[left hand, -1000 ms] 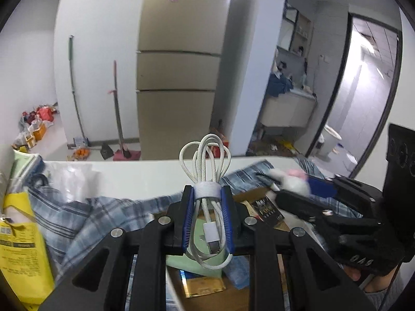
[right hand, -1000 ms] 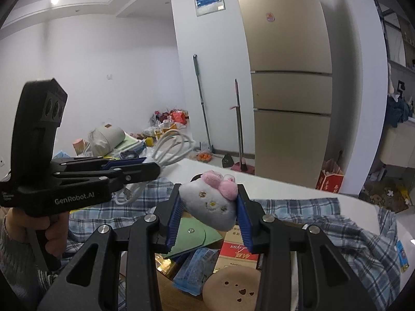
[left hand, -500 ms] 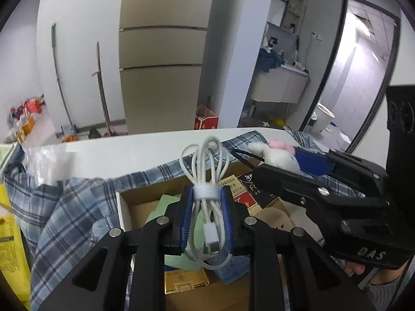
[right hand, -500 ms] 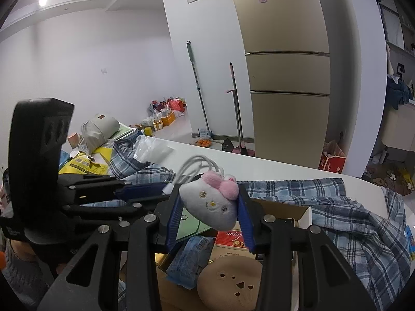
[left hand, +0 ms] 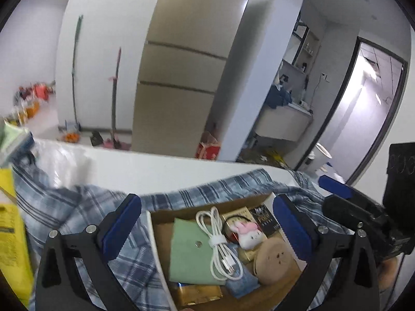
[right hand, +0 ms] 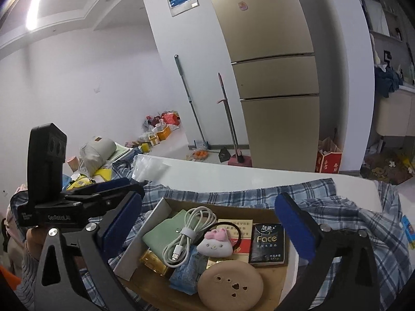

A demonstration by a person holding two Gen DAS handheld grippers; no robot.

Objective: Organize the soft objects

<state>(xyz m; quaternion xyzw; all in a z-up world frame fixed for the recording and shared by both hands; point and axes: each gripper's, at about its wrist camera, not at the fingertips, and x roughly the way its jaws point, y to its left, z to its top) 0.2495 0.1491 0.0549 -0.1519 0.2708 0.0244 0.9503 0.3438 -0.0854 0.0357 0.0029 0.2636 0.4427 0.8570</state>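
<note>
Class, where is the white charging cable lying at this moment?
In both wrist views, the white charging cable lies in the cardboard box, on the green pouch, left of the plush toy.

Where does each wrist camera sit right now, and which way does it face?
Left wrist: on the left gripper, angled down into the brown cardboard box; open blue-padded fingers, right gripper at right edge.
Right wrist: on the right gripper, same box; left gripper and a hand at left.
Shared: white coiled cable, small plush toy, beige fridge.

One cable (right hand: 185, 235), one plush toy (right hand: 215, 243), one tissue pack (right hand: 268, 243), one box (right hand: 160, 207).
</note>
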